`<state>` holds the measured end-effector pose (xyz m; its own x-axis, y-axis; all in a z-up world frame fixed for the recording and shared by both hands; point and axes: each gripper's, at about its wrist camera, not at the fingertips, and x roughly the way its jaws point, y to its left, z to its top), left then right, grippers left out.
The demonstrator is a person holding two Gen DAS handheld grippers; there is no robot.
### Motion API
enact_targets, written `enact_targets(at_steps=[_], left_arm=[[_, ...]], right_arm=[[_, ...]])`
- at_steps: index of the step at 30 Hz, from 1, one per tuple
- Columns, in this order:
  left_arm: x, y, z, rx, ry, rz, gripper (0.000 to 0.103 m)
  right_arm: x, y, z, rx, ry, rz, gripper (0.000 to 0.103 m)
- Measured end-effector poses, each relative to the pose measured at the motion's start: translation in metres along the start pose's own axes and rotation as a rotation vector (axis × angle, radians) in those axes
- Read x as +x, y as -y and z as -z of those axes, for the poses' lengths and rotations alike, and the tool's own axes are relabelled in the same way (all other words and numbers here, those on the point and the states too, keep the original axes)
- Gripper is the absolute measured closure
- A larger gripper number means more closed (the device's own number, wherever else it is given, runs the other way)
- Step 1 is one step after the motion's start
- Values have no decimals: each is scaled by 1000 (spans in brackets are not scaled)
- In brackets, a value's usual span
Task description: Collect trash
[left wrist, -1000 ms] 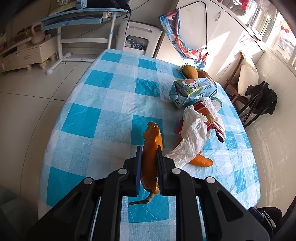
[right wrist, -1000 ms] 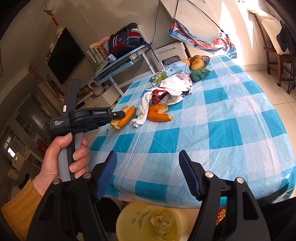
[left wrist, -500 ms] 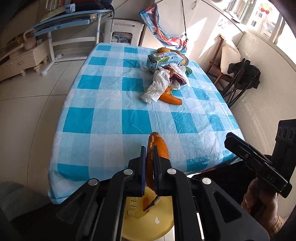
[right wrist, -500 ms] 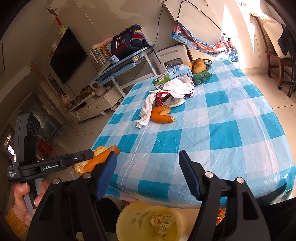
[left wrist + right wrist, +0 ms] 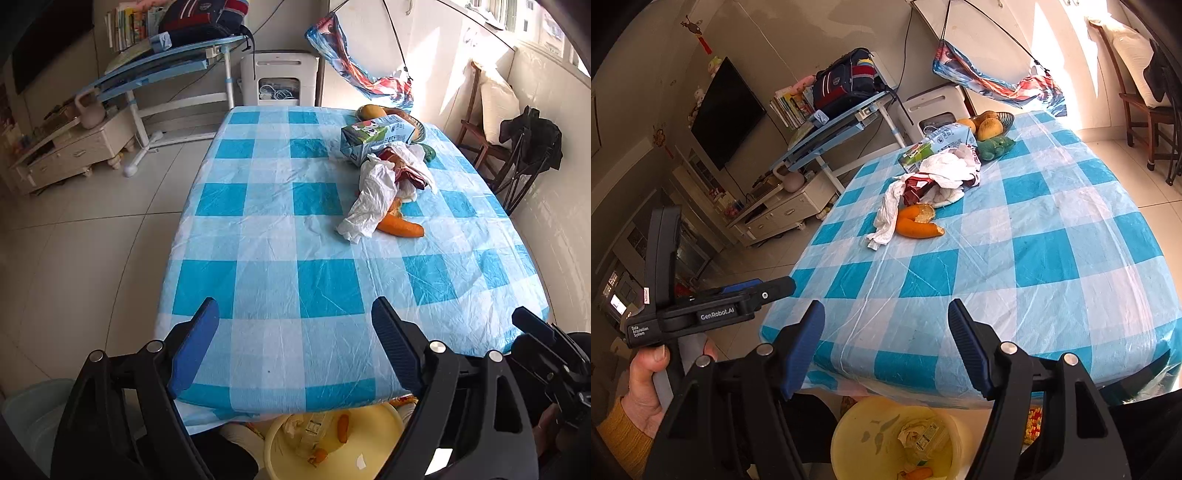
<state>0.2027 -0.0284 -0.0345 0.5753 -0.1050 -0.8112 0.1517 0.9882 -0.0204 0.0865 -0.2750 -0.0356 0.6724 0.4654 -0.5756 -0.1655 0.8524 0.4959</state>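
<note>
My left gripper [image 5: 295, 321] is open and empty, above the near table edge and the yellow bin [image 5: 369, 454]. Orange peel pieces [image 5: 342, 428] lie in the bin with paper scraps. The bin also shows in the right wrist view [image 5: 857, 435], below my open, empty right gripper [image 5: 886, 317]. On the table lie an orange peel [image 5: 400, 226], a white crumpled plastic bag [image 5: 373, 192], a red wrapper [image 5: 406, 170] and a milk carton [image 5: 376, 138]. The same peel [image 5: 918, 225] and bag [image 5: 945, 170] show in the right wrist view. The left gripper [image 5: 775, 288] appears there at the left.
The blue checked tablecloth [image 5: 295, 229] covers the table. A fruit bowl [image 5: 991, 123] and a green item [image 5: 995, 146] stand at the far end. A chair [image 5: 484, 110] and a dark folding chair [image 5: 528, 147] stand at the right. A desk [image 5: 166, 74] is behind.
My left gripper pulled back over the near table edge, opened and released the orange peel, which now lies in the yellow bin. The right gripper stayed open and nearly still.
</note>
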Motion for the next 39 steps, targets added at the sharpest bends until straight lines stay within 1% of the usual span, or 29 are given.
enact_targets(at_steps=[3,6,10,11,13,14,16,21,28,31,35,39], left_arm=[[50,3,-44,-19,0,-25,19],[93,5,-73,-44,-15,-32,19],[133,4,-96,-65,-39,-26,18],[140,4,-99,-65,-44,-25,16],[151,4,-102,-54,-51,-37,9],[156,5,-102,-46,-56,-43,7],[159,9,-101,-12,-46,-70,7],[158,10,-98,-16,-27,-74,7],[158,10,-99,-16,-28,-74,7],[158,11,-99,-17,-27,-74,7],[158,10,-99,-18,-27,-74,7],[158,10,-99,-18,-27,-74,7]], right_arm=[[3,-1,1,-6,-11,18,34],[7,-1,0,-2,-22,24,34],[15,-5,-3,-26,-35,32,33],[17,-7,-3,-32,-41,32,33],[21,-8,-4,-38,-54,27,33],[22,-9,-4,-44,-58,27,33],[24,-12,-3,-60,-61,33,33],[25,-21,-1,-99,-61,52,32],[25,-30,4,-127,-51,75,31],[24,-34,7,-124,-47,72,30],[20,-38,13,-129,-37,74,27],[17,-50,20,-172,-13,87,26]])
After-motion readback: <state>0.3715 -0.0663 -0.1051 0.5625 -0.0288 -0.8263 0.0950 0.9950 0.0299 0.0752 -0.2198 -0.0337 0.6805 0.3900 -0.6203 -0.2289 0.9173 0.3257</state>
